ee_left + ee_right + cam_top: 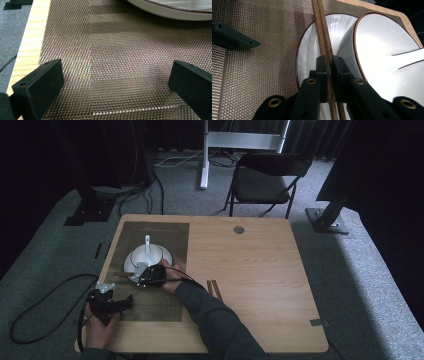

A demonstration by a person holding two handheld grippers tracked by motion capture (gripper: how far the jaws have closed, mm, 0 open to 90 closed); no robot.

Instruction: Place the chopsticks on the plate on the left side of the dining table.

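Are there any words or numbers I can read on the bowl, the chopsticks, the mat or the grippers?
None: no words, numbers or signs can be read.
The bowl and plate are plain white with a dark rim line.
The chopsticks held in the right gripper are bare wood.
The woven placemat and the left gripper carry no writing.

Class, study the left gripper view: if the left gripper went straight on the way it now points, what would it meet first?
Probably the white plate. The left gripper, jaws open, points low along the woven placemat, with nothing between it and the plate's rim. Depth is unclear; angled slightly down, it could touch the mat first.
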